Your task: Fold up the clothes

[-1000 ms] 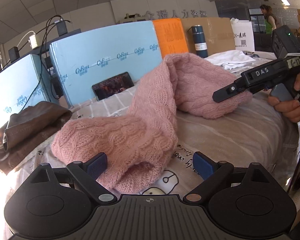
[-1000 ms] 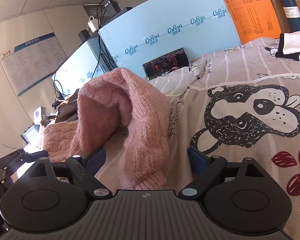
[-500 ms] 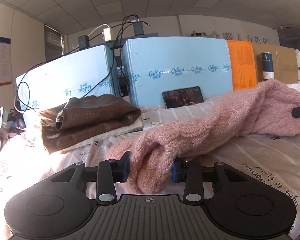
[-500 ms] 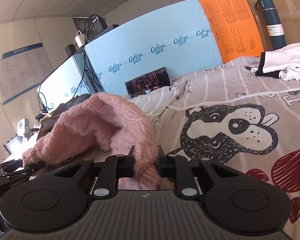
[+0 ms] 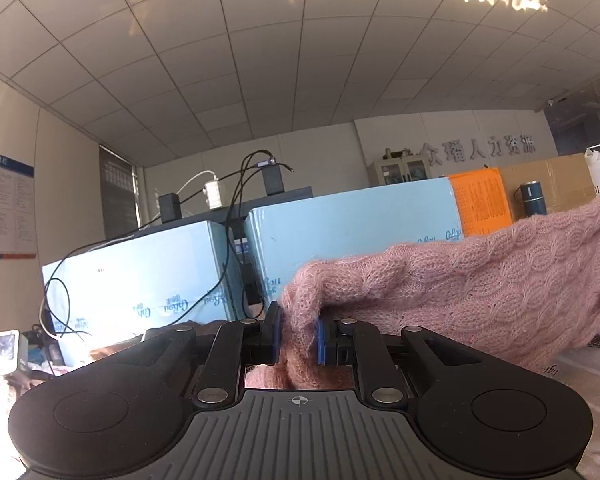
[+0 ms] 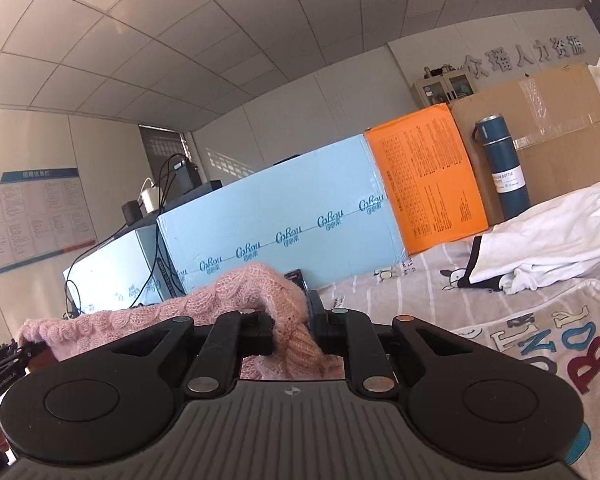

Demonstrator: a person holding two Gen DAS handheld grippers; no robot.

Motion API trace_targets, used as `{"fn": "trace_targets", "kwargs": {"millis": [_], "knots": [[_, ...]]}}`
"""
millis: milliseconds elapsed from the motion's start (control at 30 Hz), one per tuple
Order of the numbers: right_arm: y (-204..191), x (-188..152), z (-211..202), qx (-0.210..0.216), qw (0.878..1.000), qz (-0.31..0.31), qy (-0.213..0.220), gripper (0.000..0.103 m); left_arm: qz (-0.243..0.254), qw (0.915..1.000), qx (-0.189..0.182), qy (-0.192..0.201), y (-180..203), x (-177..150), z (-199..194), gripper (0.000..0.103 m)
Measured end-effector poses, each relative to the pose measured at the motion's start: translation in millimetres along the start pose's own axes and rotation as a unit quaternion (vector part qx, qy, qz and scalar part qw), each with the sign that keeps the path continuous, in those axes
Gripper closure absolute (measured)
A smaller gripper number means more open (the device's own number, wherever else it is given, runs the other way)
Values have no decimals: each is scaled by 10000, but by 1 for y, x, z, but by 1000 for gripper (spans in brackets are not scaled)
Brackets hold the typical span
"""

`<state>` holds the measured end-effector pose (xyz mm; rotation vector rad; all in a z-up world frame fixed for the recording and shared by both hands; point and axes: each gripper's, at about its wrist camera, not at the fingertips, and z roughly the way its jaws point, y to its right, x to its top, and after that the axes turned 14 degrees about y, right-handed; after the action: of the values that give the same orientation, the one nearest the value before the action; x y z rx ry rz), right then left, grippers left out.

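**Sweater gripped at both ends, fold not begun**

Left gripper (image 5: pixel 298 336): pads clamped on bunched knit of the pink sweater (image 5: pixel 480 280), still tightening. Right gripper (image 6: pixel 290 330): pinched tight on the other end. Sweater hangs stretched between them, above the printed bedsheet (image 6: pixel 500 304). No crease laid; spreading and all folding judged outstanding. Both grippers point level. Beyond: white garment (image 6: pixel 548 236), blue boxes (image 6: pixel 284 216).

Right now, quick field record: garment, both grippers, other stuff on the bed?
garment: pink knit sweater, stretched between both grippers, lifted
left gripper: closing, sweater knit pinched between its pads
right gripper: shut on sweater edge
surface: cartoon-print bedsheet
other clothing: white garment, crumpled, on the sheet
backdrop: blue boxes, orange box, blue bottle
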<state>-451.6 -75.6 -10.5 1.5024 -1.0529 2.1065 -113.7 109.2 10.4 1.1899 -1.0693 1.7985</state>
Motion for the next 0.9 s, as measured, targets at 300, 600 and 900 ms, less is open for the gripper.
{"fn": "trace_targets", "kwargs": {"millis": [300, 600, 900], "knots": [[33, -9, 21, -966, 9950, -153, -214, 91, -344, 9939, -621, -842, 20, -30, 69, 70], [63, -27, 61, -1522, 9859, -136, -685, 90, -2245, 9662, -202, -1249, -46, -42, 87, 34], [76, -37, 78, -1763, 9807, 66, -842, 80, -2841, 9477, 453, -1383, -76, -51, 54, 25]]}}
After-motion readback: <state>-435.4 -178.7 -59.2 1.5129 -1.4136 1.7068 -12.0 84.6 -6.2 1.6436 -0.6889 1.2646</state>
